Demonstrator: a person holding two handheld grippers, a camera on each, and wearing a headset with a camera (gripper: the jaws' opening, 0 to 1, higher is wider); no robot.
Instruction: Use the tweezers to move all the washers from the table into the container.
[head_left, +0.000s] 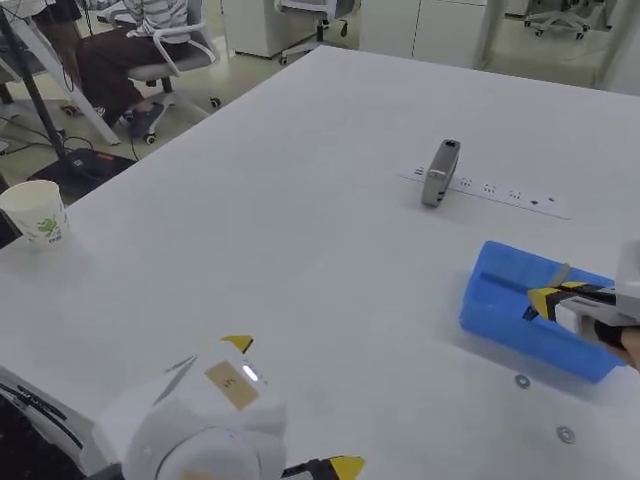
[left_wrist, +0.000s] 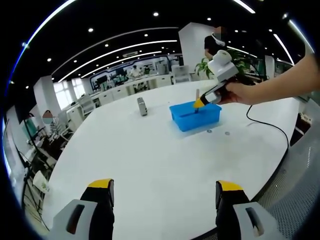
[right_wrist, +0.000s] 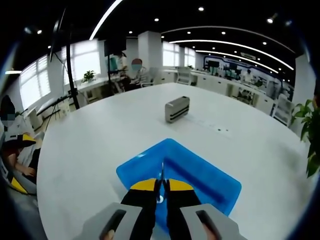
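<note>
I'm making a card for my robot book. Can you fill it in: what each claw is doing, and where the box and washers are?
left claw: open, holding nothing, above the table
right claw: shut on tweezers, over the box
box: blue, on the table
washers: two, on the table beside the box
cup: near the table's edge

I see a white counter (head_left: 300, 250). At its right sits the blue container (head_left: 520, 335), one washer (head_left: 522, 381) just on its near side and a second washer (head_left: 565, 434) nearer still. Farther off lie a grey metal box (head_left: 440, 172) and a flush socket strip (head_left: 500, 190). A paper cup (head_left: 37, 213) stands at the left.
</note>
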